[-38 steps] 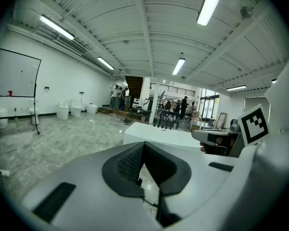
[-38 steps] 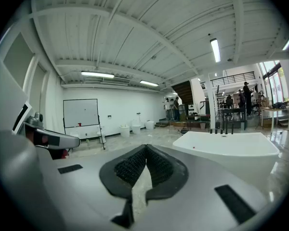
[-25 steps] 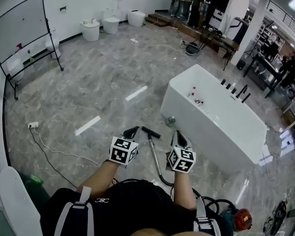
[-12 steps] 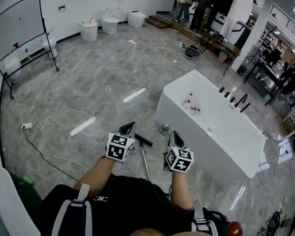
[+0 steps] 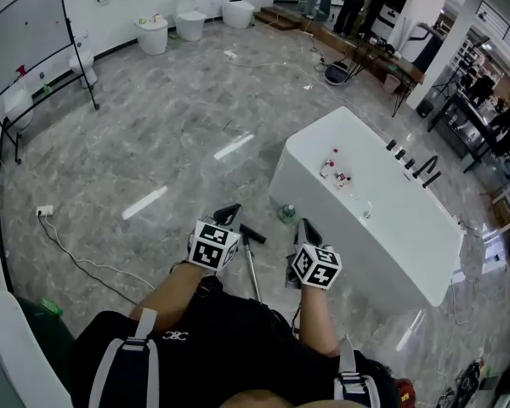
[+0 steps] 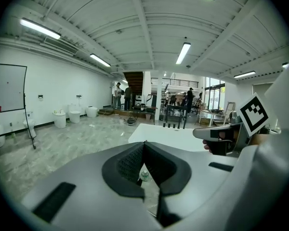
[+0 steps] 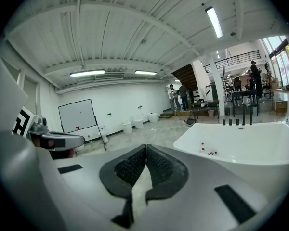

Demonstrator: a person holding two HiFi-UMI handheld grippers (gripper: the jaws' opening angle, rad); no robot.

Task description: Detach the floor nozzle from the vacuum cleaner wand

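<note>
Nozzle nearer: black, crosswise on silver wand

Grey marbled floor, glossy. Resting on it: white bathtub at right; just beside its near corner, small bottle; near that, vacuum wand with black floor nozzle. At left, white power strip with trailing cable. Far off, whiteboard on a stand, and toilets.

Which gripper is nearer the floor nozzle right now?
Left. The left gripper hangs close by the left end of the floor nozzle; the right gripper is farther off on its other side, toward the bathtub. Neither touches it.
</note>
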